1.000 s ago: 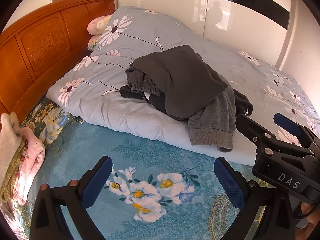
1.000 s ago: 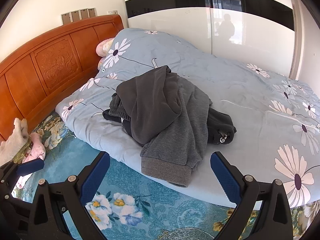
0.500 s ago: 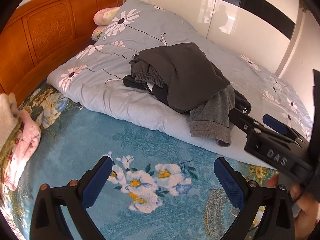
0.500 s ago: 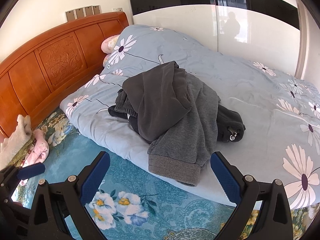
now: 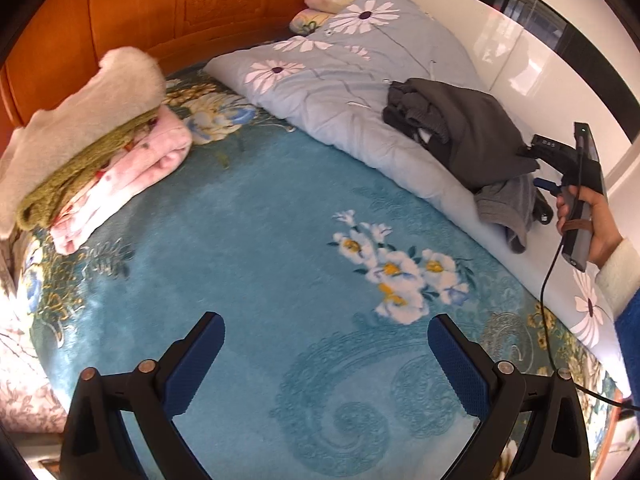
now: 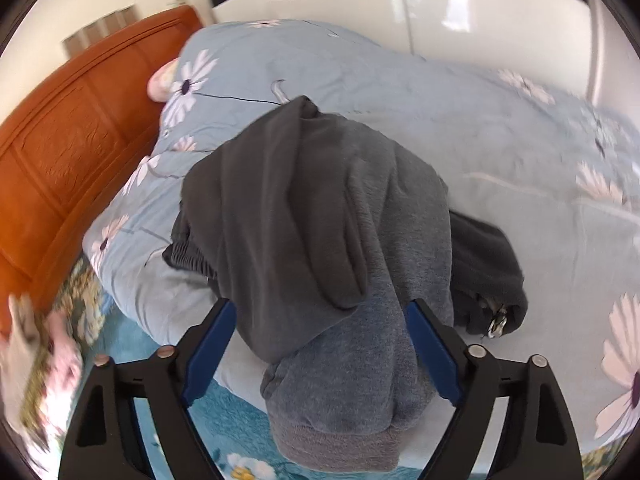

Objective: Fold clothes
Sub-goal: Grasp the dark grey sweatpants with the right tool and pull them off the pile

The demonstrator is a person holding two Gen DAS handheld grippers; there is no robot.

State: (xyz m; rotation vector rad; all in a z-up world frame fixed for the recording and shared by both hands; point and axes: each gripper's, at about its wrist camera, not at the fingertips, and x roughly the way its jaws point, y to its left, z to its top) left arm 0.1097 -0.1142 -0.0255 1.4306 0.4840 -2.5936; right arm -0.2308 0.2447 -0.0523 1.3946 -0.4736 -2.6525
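A heap of dark grey clothes [image 6: 320, 216] lies on the pale blue daisy quilt [image 6: 500, 120]; in the left wrist view the heap [image 5: 472, 140] is at the right. A lighter grey cuffed piece [image 6: 340, 400] hangs over the quilt's edge. My right gripper [image 6: 320, 348] is open, its blue pads on either side of that grey piece, close over it. My left gripper [image 5: 324, 368] is open and empty above the teal flowered blanket [image 5: 260, 240]. The right gripper's body and the hand holding it [image 5: 580, 200] show beside the heap.
A stack of folded items, cream, olive and pink [image 5: 88, 152], lies at the left near the orange wooden headboard [image 5: 140, 8]. Pillows [image 5: 324, 0] lie at the head of the bed. White glossy wardrobe doors [image 6: 480, 12] stand behind the bed.
My right gripper has moved in close over the clothes heap, straddling the grey cuffed piece. My left gripper has swung left and down toward the teal blanket, bringing the folded stack into view.
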